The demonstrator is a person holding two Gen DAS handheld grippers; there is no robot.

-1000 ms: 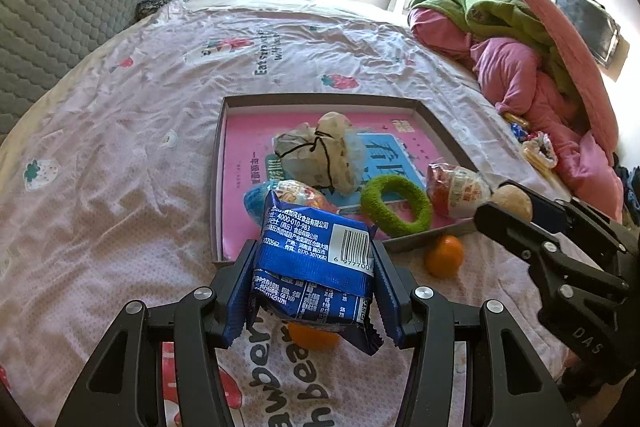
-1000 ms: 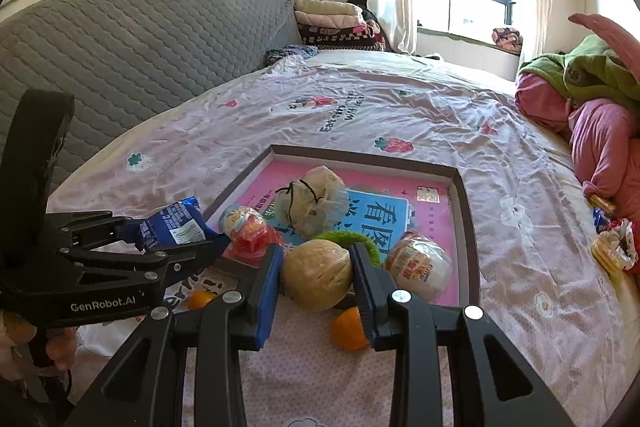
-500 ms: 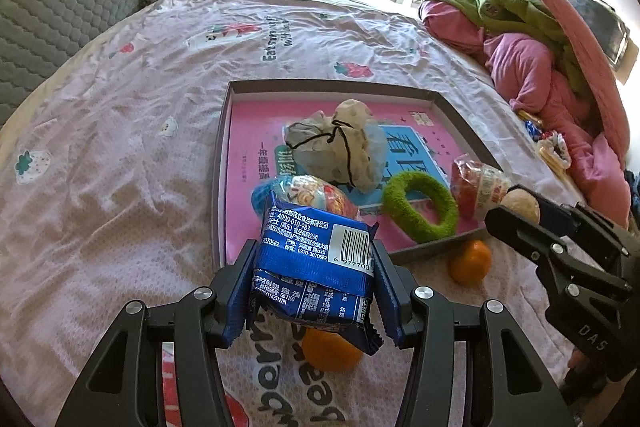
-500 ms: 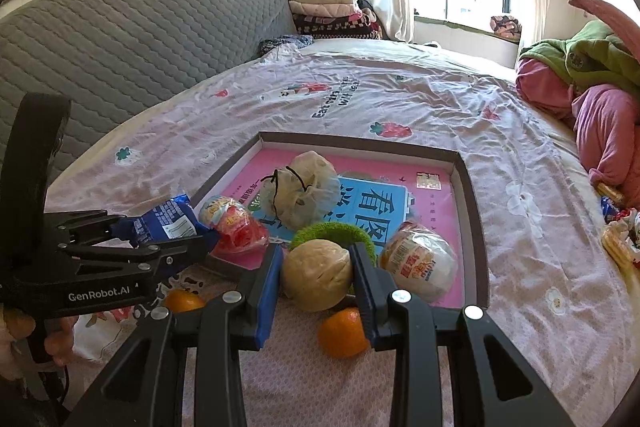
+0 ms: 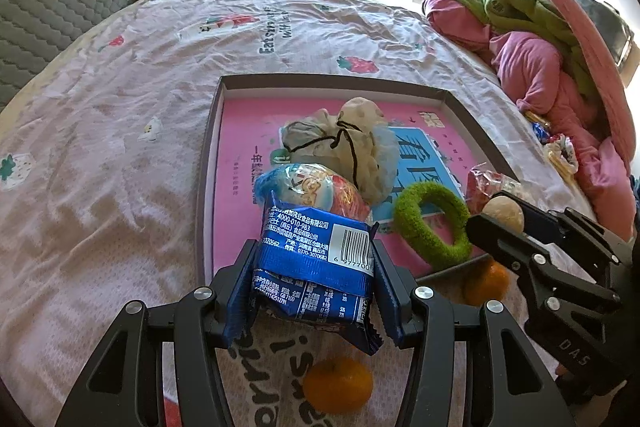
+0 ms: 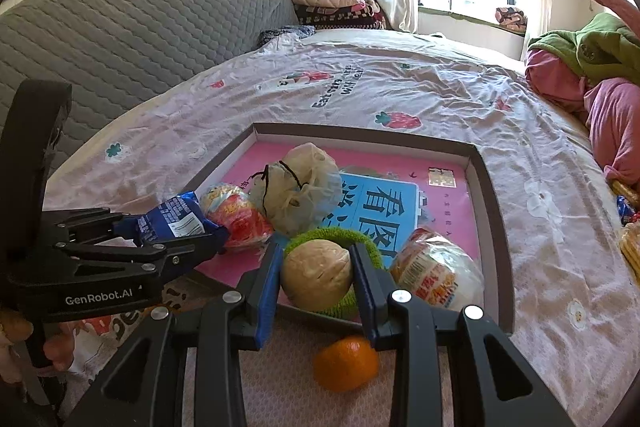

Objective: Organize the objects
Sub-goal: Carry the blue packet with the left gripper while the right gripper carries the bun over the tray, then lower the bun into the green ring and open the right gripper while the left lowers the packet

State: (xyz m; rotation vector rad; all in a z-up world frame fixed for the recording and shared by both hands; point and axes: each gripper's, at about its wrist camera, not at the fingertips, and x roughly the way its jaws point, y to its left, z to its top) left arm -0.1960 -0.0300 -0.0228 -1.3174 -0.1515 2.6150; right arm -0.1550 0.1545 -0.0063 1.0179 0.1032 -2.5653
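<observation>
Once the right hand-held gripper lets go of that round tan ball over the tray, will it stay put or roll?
The tan ball looks smooth and near-spherical, so it will probably roll. The tray has a raised rim, which should stop it. The green fuzzy ring and the wrapped snacks nearby may also catch it.

The blue snack packet [image 5: 314, 269] shows "4000-010-983" and a barcode starting "6 97770", the left gripper [image 6: 100, 297] at lower left reads "GenRobot.AI", the right gripper [image 5: 576, 353] "DAS", and the bedsheet [image 6: 340, 87] "Eat".
</observation>
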